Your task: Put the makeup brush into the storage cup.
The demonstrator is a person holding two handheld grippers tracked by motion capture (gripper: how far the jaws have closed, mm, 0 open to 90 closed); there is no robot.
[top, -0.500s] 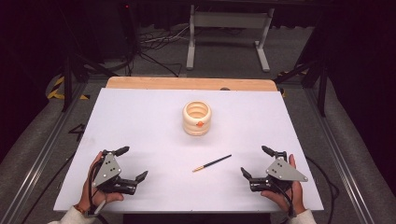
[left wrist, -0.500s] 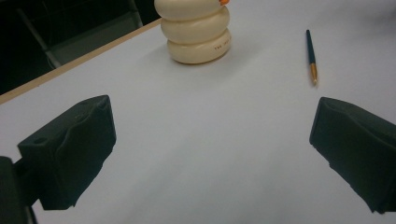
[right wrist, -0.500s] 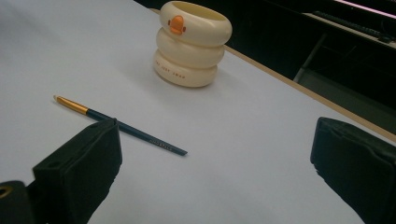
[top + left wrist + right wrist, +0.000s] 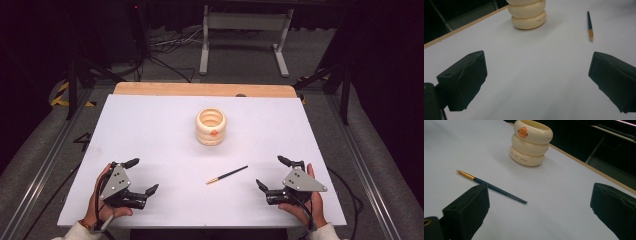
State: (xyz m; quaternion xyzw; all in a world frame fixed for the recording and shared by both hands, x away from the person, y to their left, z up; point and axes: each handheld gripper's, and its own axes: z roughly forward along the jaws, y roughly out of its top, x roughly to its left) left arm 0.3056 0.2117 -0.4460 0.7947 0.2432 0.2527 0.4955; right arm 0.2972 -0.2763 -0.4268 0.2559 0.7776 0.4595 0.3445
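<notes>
The slim dark brush (image 4: 227, 175) with a gold ferrule lies loose on the white surface (image 4: 150, 130), toward its near edge and a little right of centre, gold end pointing to the near-left. It may be a fine paintbrush or a make-up brush; the tip is too small to tell. Behind it, near the middle of the surface, stands the cream ringed holder (image 4: 210, 126) with an orange mark, upright and seemingly empty. The right gripper (image 4: 272, 175) rests by the near-right corner, jaws spread wide and gripping nothing, the brush just ahead of them in the right gripper view. The left gripper (image 4: 142, 176) sits by the near-left corner, likewise wide open and empty. By my judgement nothing is begun: picking up the brush and putting it in the holder are both left.
</notes>
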